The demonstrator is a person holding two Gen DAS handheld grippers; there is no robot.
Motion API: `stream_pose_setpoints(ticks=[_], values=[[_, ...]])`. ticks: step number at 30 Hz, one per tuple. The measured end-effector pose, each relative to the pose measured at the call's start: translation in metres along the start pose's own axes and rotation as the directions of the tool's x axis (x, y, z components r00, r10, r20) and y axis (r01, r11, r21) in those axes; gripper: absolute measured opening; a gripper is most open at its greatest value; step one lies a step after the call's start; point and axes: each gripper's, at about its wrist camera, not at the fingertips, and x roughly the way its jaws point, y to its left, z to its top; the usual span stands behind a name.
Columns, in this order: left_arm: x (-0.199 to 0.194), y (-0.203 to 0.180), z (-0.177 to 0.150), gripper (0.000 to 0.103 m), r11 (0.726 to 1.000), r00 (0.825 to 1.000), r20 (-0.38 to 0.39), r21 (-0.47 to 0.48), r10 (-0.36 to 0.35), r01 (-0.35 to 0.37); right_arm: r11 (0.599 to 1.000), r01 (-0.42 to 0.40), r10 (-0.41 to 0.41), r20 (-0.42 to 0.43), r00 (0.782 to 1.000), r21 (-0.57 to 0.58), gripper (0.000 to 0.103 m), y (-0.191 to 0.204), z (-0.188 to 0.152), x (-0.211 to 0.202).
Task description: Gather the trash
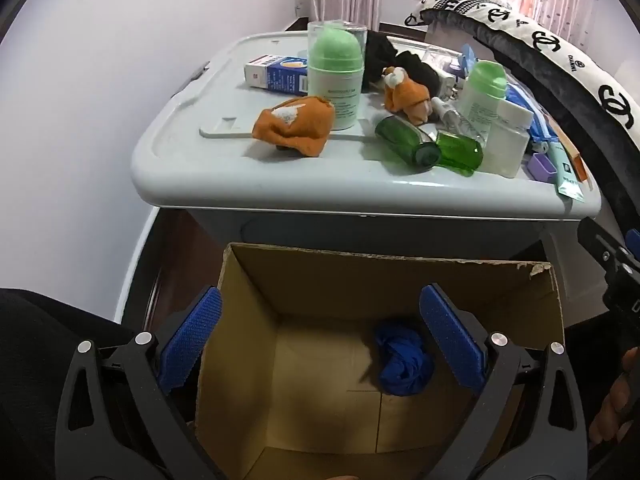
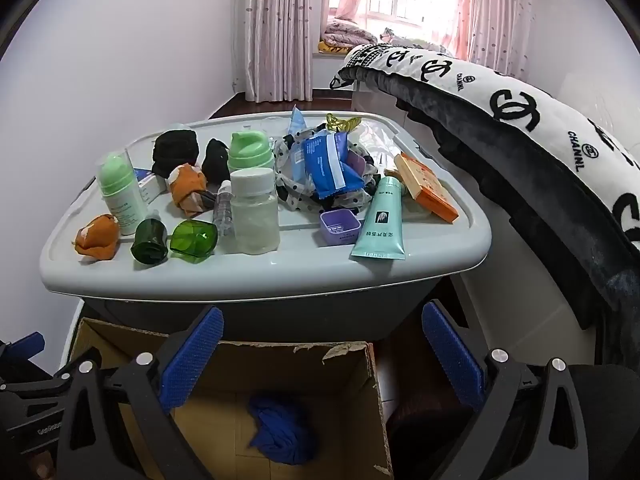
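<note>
Pale walls and pink curtains point(image 2: 276, 32) sit behind a grey plastic storage bin lid point(image 2: 436, 256) crowded w/ bottles, wrappers, rags. Below its front edge we see an open brown cardboard box point(image 1: 400, 280); a crumpled blue cloth wad point(image 1: 404, 364) lies on its floor. Our left gripper point(image 1: 320, 344) and right gripper point(image 2: 320, 356) hover above the box, jaws apart, holding nothing.
</note>
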Motion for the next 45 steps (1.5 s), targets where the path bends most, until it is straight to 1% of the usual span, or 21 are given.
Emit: stream_pose_setpoints(ticks=[4, 5, 6, 8, 9, 11, 16, 19, 26, 30, 32, 34, 36, 39, 45], values=[[-0.006, -0.004, -0.002, 0.097, 1.000, 0.999, 0.042, 0.006, 0.030, -0.031, 1.000, 0.000, 0.000, -0.008, 1.000, -0.003, 0.098, 0.000, 0.000, 0.001], [-0.003, -0.007, -0.010, 0.097, 1.000, 0.999, 0.040, 0.002, 0.026, -0.026, 1.000, 0.001, -0.002, -0.008, 1.000, -0.006, 0.098, 0.000, 0.000, 0.001], [-0.001, -0.004, -0.010, 0.097, 1.000, 1.000, 0.028, -0.005, 0.012, -0.012, 1.000, 0.004, -0.004, -0.007, 1.000, -0.008, 0.098, 0.001, -0.001, 0.001], [0.001, -0.003, -0.008, 0.097, 1.000, 1.000, 0.001, -0.008, -0.010, 0.010, 1.000, 0.003, -0.003, -0.008, 1.000, -0.008, 0.098, 0.002, -0.001, 0.002], [0.002, -0.001, -0.002, 0.097, 1.000, 0.999, -0.017, -0.007, -0.027, 0.027, 1.000, 0.002, -0.002, -0.010, 1.000, -0.008, 0.098, 0.002, -0.001, 0.002], [0.003, 0.001, 0.000, 0.097, 0.999, 0.999, -0.024, -0.010, -0.043, 0.043, 1.000, 0.004, -0.004, -0.011, 1.000, -0.009, 0.098, 0.002, -0.001, 0.003], [0.005, 0.003, -0.001, 0.096, 0.998, 0.998, -0.035, -0.028, -0.052, 0.052, 1.000, 0.003, -0.003, -0.012, 1.000, -0.007, 0.098, 0.002, -0.003, 0.004], [0.007, 0.002, -0.003, 0.096, 0.999, 0.998, -0.044, -0.015, -0.048, 0.047, 1.000, 0.002, -0.002, -0.019, 1.000, -0.005, 0.098, 0.001, -0.002, 0.005], [0.000, -0.008, -0.005, 0.096, 0.999, 1.000, 0.009, 0.046, 0.005, -0.006, 1.000, 0.001, -0.001, -0.025, 1.000, -0.001, 0.098, 0.000, -0.003, 0.006], [0.004, -0.001, -0.005, 0.096, 1.000, 1.000, -0.006, 0.004, -0.027, 0.027, 1.000, 0.002, -0.002, -0.023, 1.000, -0.002, 0.098, 0.000, -0.003, 0.006], [0.005, 0.002, -0.005, 0.096, 1.000, 1.000, 0.007, -0.017, -0.008, 0.008, 1.000, 0.004, -0.004, -0.023, 1.000, -0.002, 0.098, 0.000, -0.002, 0.007], [0.001, 0.004, -0.008, 0.096, 0.999, 0.999, 0.048, -0.027, 0.023, -0.021, 1.000, 0.001, -0.001, -0.028, 1.000, -0.002, 0.098, 0.000, -0.002, 0.007], [-0.003, 0.004, -0.009, 0.096, 0.999, 0.996, 0.080, -0.020, 0.035, -0.034, 1.000, -0.001, 0.001, -0.032, 0.999, -0.002, 0.098, 0.000, -0.002, 0.008], [-0.006, 0.001, -0.009, 0.096, 0.999, 0.993, 0.105, 0.002, 0.051, -0.051, 1.000, -0.011, 0.011, -0.028, 1.000, -0.005, 0.098, 0.001, -0.002, 0.006], [-0.005, 0.000, -0.006, 0.096, 0.999, 0.995, 0.097, 0.002, 0.034, -0.034, 0.999, -0.027, 0.027, -0.014, 1.000, -0.023, 0.098, 0.006, -0.001, 0.004]])
